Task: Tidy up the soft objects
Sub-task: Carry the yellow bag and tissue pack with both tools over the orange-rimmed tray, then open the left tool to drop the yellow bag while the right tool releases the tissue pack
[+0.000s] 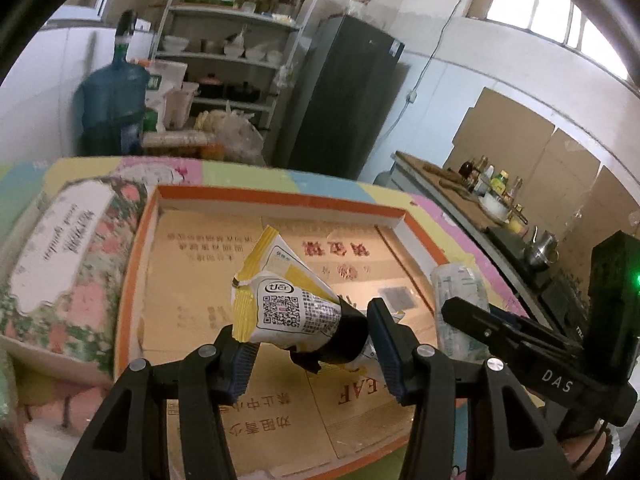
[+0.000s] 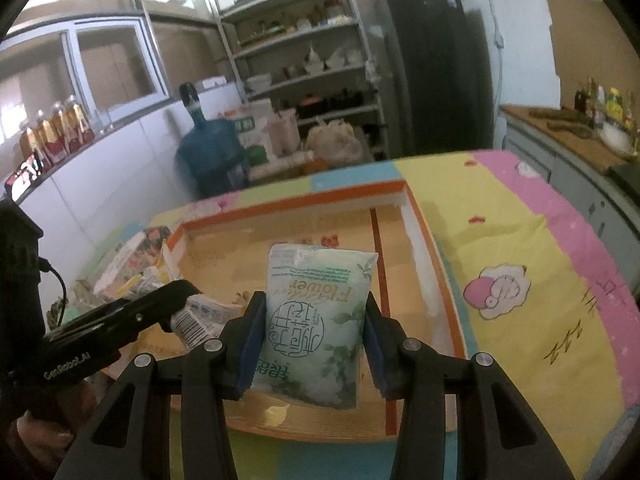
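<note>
Ahead of me stands a grey metal shelf rack (image 1: 236, 40) loaded with bowls and jars, a dark fridge (image 1: 340, 92) beside it. A blue water jug (image 2: 208, 148) sits at the rack's foot. Daylight comes through a high window (image 1: 552, 12). Cardboard sheets (image 1: 520, 136) lean against the pale wall above a counter (image 2: 560, 132) of bottles.

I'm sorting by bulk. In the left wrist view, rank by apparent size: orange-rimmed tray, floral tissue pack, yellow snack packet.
1. orange-rimmed tray
2. floral tissue pack
3. yellow snack packet, though it is nearest the camera, so it looks bigger than it is.
</note>
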### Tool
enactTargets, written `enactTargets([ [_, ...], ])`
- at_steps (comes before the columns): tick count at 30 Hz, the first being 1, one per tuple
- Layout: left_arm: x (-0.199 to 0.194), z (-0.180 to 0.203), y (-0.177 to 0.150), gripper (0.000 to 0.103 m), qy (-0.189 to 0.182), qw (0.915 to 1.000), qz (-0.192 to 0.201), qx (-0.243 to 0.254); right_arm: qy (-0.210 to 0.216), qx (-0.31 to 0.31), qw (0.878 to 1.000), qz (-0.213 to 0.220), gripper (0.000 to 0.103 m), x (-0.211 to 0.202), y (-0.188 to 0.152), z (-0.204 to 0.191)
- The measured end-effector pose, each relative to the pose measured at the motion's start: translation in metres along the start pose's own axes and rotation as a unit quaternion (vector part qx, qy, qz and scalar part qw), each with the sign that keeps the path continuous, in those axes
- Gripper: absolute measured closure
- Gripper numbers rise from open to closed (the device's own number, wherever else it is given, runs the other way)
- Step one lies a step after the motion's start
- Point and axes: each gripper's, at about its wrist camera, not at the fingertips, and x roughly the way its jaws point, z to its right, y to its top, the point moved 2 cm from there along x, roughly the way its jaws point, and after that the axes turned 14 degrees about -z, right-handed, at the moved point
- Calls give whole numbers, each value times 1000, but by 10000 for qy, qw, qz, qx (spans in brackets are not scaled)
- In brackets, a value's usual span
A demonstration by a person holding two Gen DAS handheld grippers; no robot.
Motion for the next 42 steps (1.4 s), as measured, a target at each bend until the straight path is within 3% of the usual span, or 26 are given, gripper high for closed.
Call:
enactTargets([
  [11, 15, -11, -1, 45, -55, 9992, -291, -286, 13, -42, 9992, -409, 54, 23, 2, 3],
  [13, 15, -15, -1, 35, 21, 9987, -341, -381, 40, -55, 9990, -443, 52, 26, 1, 2],
  [19, 12, -14, -1, 31, 88, 9990, -295, -335, 166, -26, 9987, -489, 50, 30, 0, 3],
  [23, 1, -11, -2, 27, 12, 9993, -171, -339, 186, -12, 9991, -384, 42, 26, 0, 3],
  [30, -35, -2, -3, 26, -17, 9991, 416, -108, 131, -57, 9999, 76, 42, 2, -4, -3],
  [34, -59, 9, -7, 26, 214, 9954, 884, 294, 41, -32, 9994, 334, 42, -13, -9, -8],
  [42, -86, 15, -19, 26, 1002, 9860, 1168, 640, -67, -131, 9960, 878, 42, -44, -28, -32],
])
